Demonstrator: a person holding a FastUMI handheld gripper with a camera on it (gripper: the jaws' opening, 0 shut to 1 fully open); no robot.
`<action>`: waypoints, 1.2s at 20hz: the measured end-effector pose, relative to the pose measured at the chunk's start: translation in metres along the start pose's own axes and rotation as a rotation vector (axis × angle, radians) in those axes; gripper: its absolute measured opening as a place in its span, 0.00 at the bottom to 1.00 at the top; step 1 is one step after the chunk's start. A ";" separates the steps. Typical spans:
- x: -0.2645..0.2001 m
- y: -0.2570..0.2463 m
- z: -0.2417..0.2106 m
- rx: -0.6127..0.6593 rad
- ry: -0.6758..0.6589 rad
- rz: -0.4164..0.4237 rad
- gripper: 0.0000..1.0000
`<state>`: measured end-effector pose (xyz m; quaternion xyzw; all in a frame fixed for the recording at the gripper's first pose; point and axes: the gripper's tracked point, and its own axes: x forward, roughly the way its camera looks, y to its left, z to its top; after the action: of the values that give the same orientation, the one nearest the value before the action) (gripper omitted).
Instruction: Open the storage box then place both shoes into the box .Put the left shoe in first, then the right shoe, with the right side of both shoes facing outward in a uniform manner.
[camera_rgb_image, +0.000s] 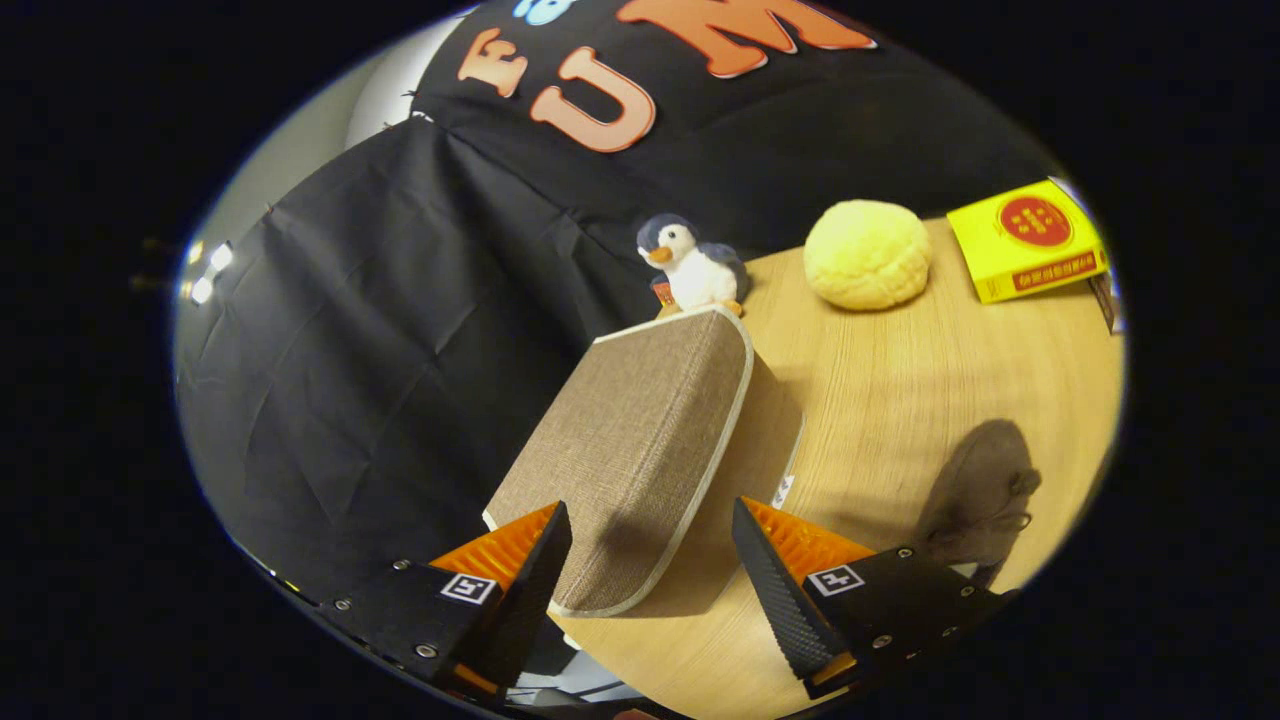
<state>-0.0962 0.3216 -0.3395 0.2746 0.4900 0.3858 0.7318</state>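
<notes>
A brown fabric storage box (640, 440) with pale piping stands on the wooden table (900, 400), its lid down flat on top. My gripper (650, 545) is open, and the near corner of the box lid lies between the two fingers. The left finger sits close beside the lid's near edge, while the right finger stands apart from it over the table. Neither finger presses on the box.
Just beyond the box sits a small plush penguin (690, 265). A fluffy yellow ball (867, 253) and a yellow box with red print (1027, 240) lie farther back on the table. The gripper's shadow (985, 495) falls on the wood beside the right finger. The table's edge meets the black cloth at the box's left side.
</notes>
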 end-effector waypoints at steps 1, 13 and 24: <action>0.005 -0.002 -0.007 0.033 0.016 0.029 0.96; 0.022 0.015 -0.019 0.474 0.016 0.381 0.88; -0.018 0.052 0.030 0.486 -0.155 0.573 0.46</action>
<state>-0.0879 0.3344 -0.2781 0.5945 0.4138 0.4255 0.5425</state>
